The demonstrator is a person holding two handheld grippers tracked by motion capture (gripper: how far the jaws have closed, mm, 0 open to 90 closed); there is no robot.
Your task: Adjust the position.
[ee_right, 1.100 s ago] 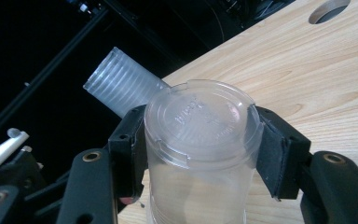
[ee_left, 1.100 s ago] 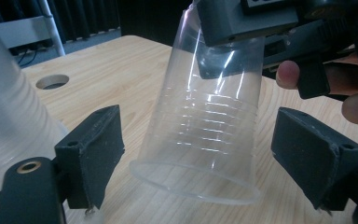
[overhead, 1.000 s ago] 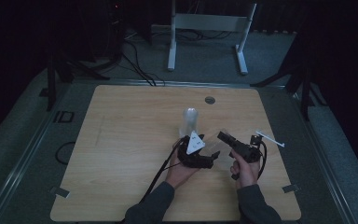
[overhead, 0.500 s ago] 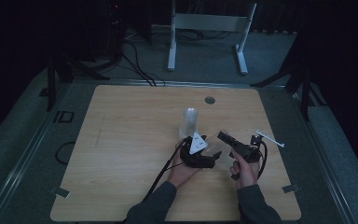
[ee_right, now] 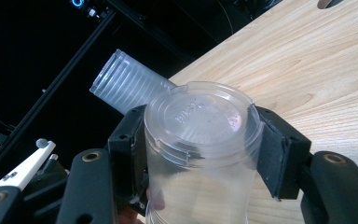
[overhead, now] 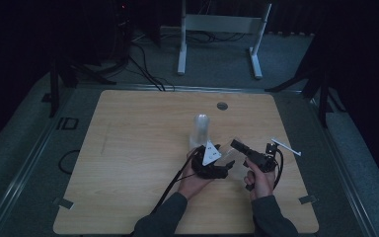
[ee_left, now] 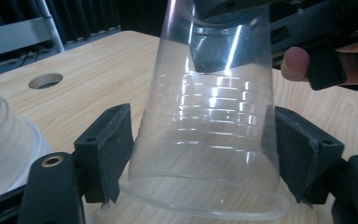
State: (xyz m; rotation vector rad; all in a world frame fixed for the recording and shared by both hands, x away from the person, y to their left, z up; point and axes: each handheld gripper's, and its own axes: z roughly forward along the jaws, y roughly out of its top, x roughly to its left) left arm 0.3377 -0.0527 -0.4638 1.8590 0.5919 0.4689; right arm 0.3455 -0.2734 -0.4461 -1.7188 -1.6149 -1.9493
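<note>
A clear plastic cup (ee_left: 205,140) hangs upside down, tilted, just above the wooden table (overhead: 128,148). My right gripper (ee_right: 198,135) is shut on the cup's (ee_right: 200,126) closed base end, one black pad on each side. My left gripper (ee_left: 200,140) has its pads against the cup's sides just above the rim. In the high view both grippers meet right of the table's middle, left gripper (overhead: 223,157) and right gripper (overhead: 236,146), with the cup (overhead: 230,154) between them. A stack of clear cups (overhead: 202,129) stands upside down just behind the left gripper.
A round hole (overhead: 222,105) sits in the table near its far edge. The cup stack (ee_left: 4,140) rises close at the left of the left gripper view. A white frame (overhead: 219,29) stands on the floor beyond the table. Black cables trail off the near edge.
</note>
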